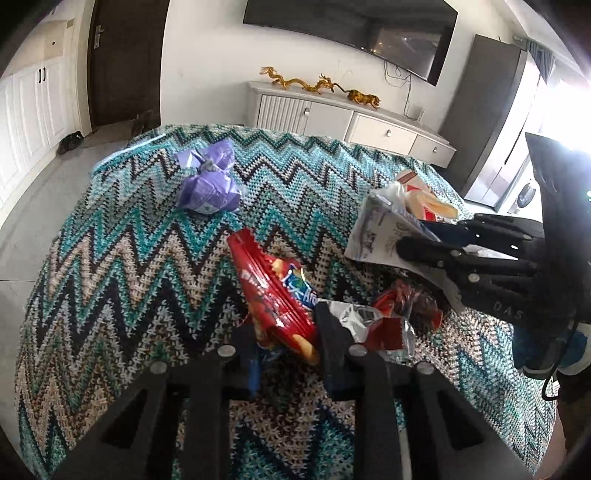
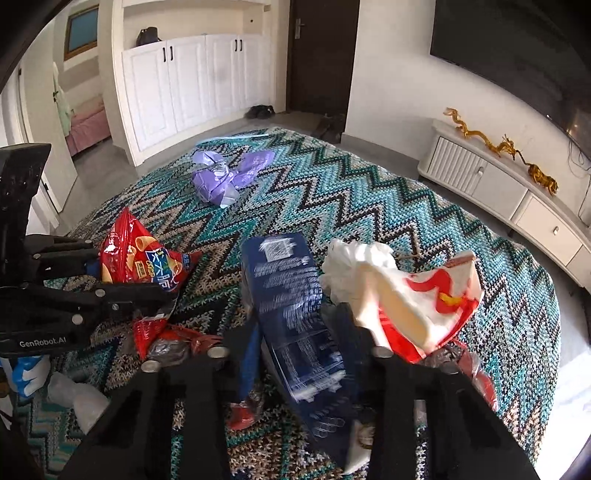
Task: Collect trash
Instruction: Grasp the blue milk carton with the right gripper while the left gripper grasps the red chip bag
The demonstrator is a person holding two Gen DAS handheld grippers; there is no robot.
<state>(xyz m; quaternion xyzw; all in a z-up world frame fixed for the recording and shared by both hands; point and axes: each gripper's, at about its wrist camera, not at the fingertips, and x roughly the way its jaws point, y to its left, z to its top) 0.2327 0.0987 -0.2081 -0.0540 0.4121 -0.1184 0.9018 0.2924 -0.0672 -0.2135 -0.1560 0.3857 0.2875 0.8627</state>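
Blue carton (image 2: 291, 314) lies lengthwise between right jaws

Room around the zigzag blanket
A knitted zigzag blanket (image 1: 122, 236) is spread out; golden dragon figurines (image 1: 317, 85) are set on a white sideboard (image 1: 369, 125) under a wall-mounted television (image 1: 351, 26), white cupboards (image 2: 192, 81) beside a dark door (image 2: 321, 51)

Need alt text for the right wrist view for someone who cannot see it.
The right tool is closed on a dark blue carton above a zigzag knitted blanket. Beside it lie a white and red wrapper and, farther off, purple wrapping; at left the left tool grips a red snack bag.
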